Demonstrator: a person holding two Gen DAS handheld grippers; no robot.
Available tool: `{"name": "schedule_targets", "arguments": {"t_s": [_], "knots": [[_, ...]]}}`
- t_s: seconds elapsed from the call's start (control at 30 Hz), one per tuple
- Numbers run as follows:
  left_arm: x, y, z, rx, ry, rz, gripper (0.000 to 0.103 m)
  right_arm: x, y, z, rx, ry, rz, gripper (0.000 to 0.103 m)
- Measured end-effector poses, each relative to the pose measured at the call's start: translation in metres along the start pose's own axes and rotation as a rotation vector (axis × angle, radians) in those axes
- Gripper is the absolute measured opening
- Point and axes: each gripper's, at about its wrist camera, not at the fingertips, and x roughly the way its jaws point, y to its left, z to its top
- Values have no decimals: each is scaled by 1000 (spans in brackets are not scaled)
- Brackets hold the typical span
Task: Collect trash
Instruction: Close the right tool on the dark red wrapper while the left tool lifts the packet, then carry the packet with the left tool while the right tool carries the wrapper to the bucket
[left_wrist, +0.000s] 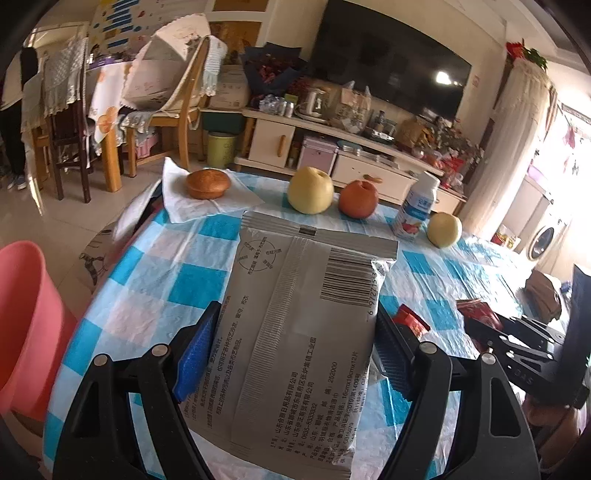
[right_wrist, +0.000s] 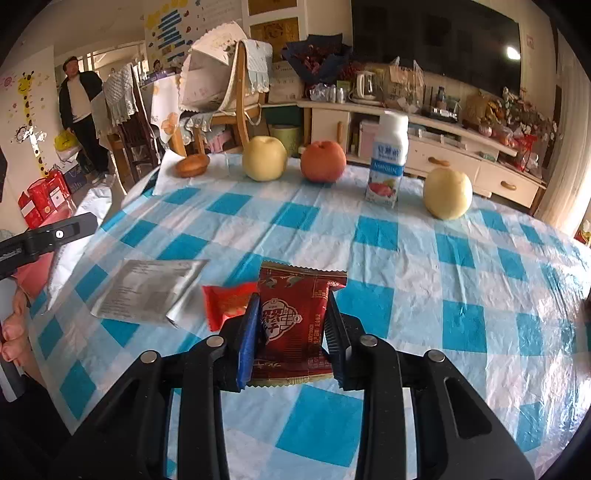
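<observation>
Nearest the left camera, the left tongs grip a flat grey wrapper by its two long edges, printed back facing up, raised off the surface. The wide hold suits so broad and limp a sheet. Low at that view's left edge stands a pink bin, probably where the trash is meant to go.

In the right view, the right tongs clamp a dark red snack wrapper between their blue-padded fingers, pinching its sides so it stands up from the surface. Just left of it an orange-red wrapper lies flat on the blue-and-white checked cloth, not yet collected. The grey wrapper shows beyond that, beside the other tool's black tip.

Farther back, along the far edge of the surface, sits food that looks meant to stay: a small brown cake on white paper, a yellow pear, an orange-red fruit, an upright milk bottle and a second pear.

Beyond are chairs, a television cabinet and a person standing in a doorway.
</observation>
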Motion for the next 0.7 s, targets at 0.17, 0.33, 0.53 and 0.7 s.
{"name": "schedule_targets", "arguments": {"t_s": [0.17, 0.33, 0.53, 0.7], "knots": [[-9, 12, 3, -29, -20, 29, 78, -4, 15, 3, 0, -3, 21, 35], [-21, 24, 7, -58, -50, 49, 78, -8, 37, 9, -17, -16, 46, 35], [-35, 42, 9, -102, -83, 85, 78, -11, 81, 18, -68, -21, 107, 34], [-48, 59, 10, -138, -120, 136, 78, -11, 116, 25, -106, -20, 162, 34]]}}
